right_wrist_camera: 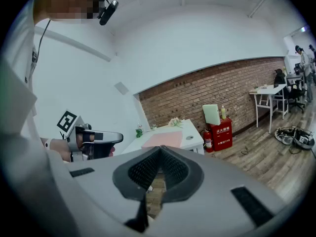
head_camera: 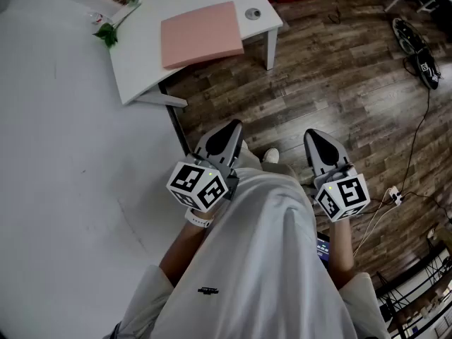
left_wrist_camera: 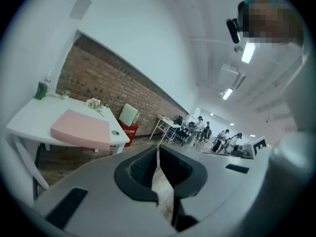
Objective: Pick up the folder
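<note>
The folder is a plain pale pink rectangle, thick enough to show a soft edge, with no print that I can make out. It lies flat on the white bench, toward the corner at the right in the head view, with one long side close to the bench's near edge. A small grey round disc sits on the top just beside the folder. A green sprig lies well apart from both, at the far left of the bench.

I have both claws low and close to my body, over the floor and well short of the bench. The left claw is clenched, its tips meeting with nothing between them. The right claw is clenched and empty too.

The bench stands on white legs against a white wall. The floor is dark wood planking, with cables trailing across it at the right. The right gripper view shows a brick wall running behind the bench, and a red cabinet with a pale green board leaning on top of it. In the left gripper view, more white tables and several people stand far down the room under strip lights.
</note>
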{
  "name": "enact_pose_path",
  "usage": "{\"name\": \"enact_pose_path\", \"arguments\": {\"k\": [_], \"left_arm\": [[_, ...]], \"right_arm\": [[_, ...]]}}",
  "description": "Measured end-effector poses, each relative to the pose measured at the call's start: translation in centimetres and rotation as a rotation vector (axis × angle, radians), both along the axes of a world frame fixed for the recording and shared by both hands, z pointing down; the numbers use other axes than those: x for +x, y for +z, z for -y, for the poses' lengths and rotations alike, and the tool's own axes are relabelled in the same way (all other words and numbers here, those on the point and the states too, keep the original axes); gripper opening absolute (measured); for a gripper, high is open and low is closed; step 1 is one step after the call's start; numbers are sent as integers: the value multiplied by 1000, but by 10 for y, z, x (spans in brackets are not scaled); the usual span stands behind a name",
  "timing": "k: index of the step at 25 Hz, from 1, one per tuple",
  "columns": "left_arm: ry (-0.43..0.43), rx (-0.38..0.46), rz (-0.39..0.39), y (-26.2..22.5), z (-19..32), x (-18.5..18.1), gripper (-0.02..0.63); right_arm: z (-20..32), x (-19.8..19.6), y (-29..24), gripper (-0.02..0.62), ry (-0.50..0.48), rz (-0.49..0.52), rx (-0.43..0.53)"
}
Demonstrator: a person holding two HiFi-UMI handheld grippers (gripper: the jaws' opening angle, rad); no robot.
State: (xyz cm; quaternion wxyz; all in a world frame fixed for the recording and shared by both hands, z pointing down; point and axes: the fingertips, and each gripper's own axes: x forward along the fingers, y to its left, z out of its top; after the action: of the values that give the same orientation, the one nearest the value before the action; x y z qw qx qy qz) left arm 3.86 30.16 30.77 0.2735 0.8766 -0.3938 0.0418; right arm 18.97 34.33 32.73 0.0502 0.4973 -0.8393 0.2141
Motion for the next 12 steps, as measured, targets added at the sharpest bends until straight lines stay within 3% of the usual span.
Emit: {"name": "enact_pose_path", "arguments": {"k": [12], "left_arm": [[21, 67, 17, -22, 0, 15, 32]], "right_arm": [[3, -14, -22, 6, -33, -32, 57]]}}
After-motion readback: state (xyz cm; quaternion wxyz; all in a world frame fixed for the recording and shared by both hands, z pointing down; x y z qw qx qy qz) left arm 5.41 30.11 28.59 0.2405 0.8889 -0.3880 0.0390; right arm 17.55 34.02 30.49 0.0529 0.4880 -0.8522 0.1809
